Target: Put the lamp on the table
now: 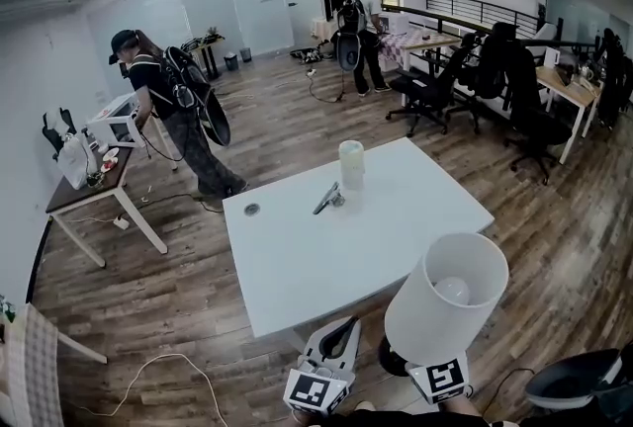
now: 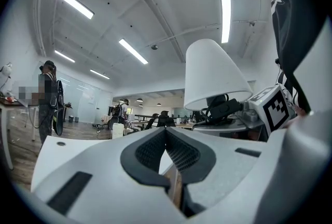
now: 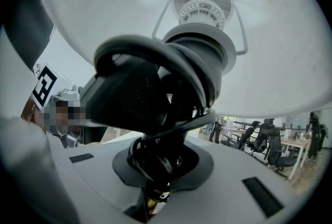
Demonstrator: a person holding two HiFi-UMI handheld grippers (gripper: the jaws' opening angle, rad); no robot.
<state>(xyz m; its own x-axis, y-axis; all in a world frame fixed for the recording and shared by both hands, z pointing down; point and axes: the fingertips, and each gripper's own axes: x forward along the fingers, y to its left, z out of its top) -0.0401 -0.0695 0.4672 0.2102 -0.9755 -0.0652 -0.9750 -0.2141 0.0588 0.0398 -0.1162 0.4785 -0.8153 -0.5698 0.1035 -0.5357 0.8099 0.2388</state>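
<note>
The lamp has a white conical shade [image 1: 447,298] and a black base [image 1: 393,357]; it hangs just off the near right corner of the white table [image 1: 297,267]. My right gripper [image 3: 165,167] is shut on the lamp's stem, where the black cord [image 3: 150,98] is coiled; the shade [image 3: 270,46] fills the view above it. In the head view only this gripper's marker cube [image 1: 444,379] shows below the shade. My left gripper [image 1: 341,326] is beside it at the table's near edge, shut and empty. In the left gripper view the left gripper [image 2: 166,130] points level across the table, with the lamp shade [image 2: 212,75] to its right.
On the table stand a pale translucent container [image 1: 351,163], a small dark tool [image 1: 327,199] and a small round disc [image 1: 251,209]. A person with a backpack [image 1: 173,109] stands by a side table [image 1: 89,186] at left. Office chairs [image 1: 524,104] and desks line the right; a dark chair [image 1: 574,381] is at lower right.
</note>
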